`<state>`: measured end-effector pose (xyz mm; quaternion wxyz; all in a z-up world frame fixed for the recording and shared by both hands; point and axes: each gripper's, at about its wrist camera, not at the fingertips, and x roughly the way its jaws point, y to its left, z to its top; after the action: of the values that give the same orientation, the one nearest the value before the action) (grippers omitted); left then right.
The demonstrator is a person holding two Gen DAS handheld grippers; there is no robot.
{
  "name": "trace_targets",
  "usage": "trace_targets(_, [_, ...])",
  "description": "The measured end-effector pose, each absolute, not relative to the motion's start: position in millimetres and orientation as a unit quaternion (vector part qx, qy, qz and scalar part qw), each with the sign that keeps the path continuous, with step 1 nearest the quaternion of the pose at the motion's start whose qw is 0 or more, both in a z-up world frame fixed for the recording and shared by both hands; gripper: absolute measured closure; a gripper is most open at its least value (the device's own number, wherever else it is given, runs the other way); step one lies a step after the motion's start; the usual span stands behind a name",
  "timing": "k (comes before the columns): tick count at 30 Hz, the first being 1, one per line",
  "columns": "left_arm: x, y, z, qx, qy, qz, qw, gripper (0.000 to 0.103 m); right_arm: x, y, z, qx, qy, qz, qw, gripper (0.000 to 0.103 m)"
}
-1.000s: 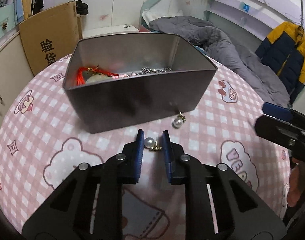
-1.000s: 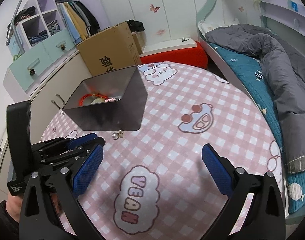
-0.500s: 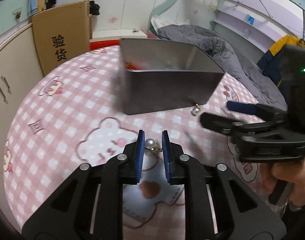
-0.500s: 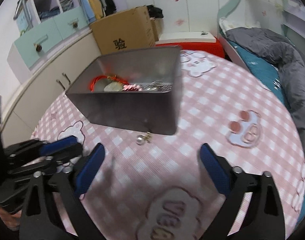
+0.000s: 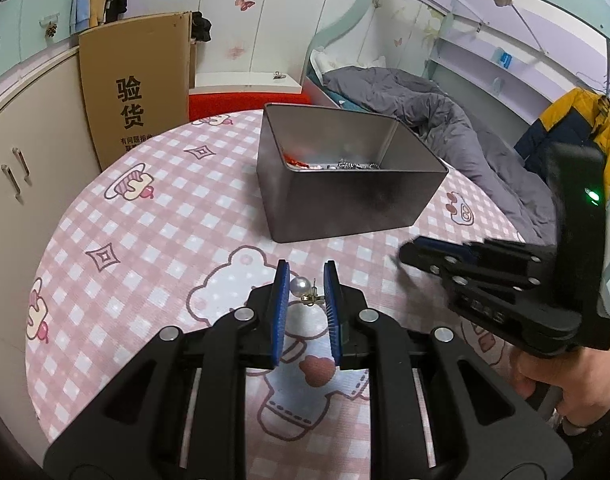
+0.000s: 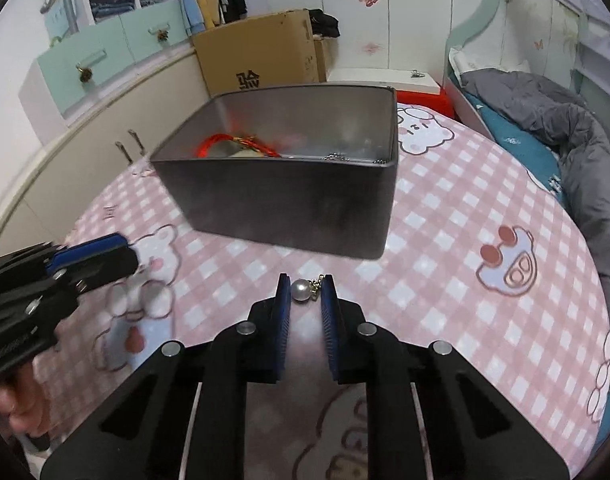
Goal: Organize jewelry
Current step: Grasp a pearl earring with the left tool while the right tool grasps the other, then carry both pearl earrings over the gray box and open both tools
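Two pearl earrings with gold fittings. One pearl earring [image 5: 300, 286] sits between the blue pads of my left gripper [image 5: 306, 277], which is shut on it above the pink checked cloth. The second pearl earring [image 6: 300, 290] lies just in front of the grey metal box [image 6: 289, 200]. My right gripper [image 6: 305, 285] is closing its jaws on it, and both pads touch it. The box [image 5: 345, 204] holds a red cord [image 6: 225, 144] and a silver chain [image 5: 357, 166]. Each gripper shows at the edge of the other's view: the right gripper [image 5: 409, 254] and the left gripper [image 6: 121, 256].
A round table [image 5: 117, 216] with a pink cartoon cloth carries everything. A cardboard box [image 5: 133, 92] and cream cabinets [image 5: 13, 168] stand behind on the left. A bed with a grey duvet [image 6: 553, 120] runs along the right. A person's hand [image 5: 565, 384] holds the right gripper.
My right gripper moved in on the earring lying by the box, and its wide-open jaws closed around it. My left gripper drew back from the box with its earring still held.
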<state>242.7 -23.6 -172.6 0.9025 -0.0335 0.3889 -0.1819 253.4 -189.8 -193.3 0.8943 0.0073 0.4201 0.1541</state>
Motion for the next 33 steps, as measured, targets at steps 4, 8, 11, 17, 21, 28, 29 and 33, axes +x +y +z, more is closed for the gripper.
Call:
trace_targets(4, [240, -17, -164, -0.039, 0.380, -0.180, 0.906, 0.086, 236, -196, -178, 0.021, 0.408, 0.172, 0.896, 0.089])
trace_targets(8, [237, -14, -146, -0.041, 0.361, -0.181, 0.914, 0.086, 224, -204, -145, 0.036, 0.380, 0.190, 0.905, 0.089])
trace_targets(11, [235, -12, -126, -0.038, 0.338, -0.182, 0.923, 0.086, 222, -208, -116, 0.040, 0.351, 0.198, 0.914, 0.089])
trace_targets(17, [242, -6, -77, -0.025, 0.284, -0.183, 0.941, 0.086, 225, -219, -51, 0.041, 0.284, 0.207, 0.935, 0.089])
trace_targets(21, [245, -8, -41, -0.017, 0.244, -0.188, 0.951, 0.086, 227, -224, -16, 0.031, 0.249, 0.207, 0.946, 0.089])
trace_targets(28, [256, -17, -8, -0.013, 0.214, -0.197, 0.957, 0.086, 248, -224, 13, 0.029, 0.227, 0.214, 0.950, 0.089])
trace_targets(29, [260, -18, -7, -0.016, 0.214, -0.200, 0.956, 0.086, 253, -224, 14, 0.030, 0.228, 0.217, 0.949, 0.089])
trace_targets(33, [275, -26, -6, -0.022, 0.224, -0.208, 0.952, 0.086, 269, -219, 10, 0.039, 0.238, 0.225, 0.944, 0.089])
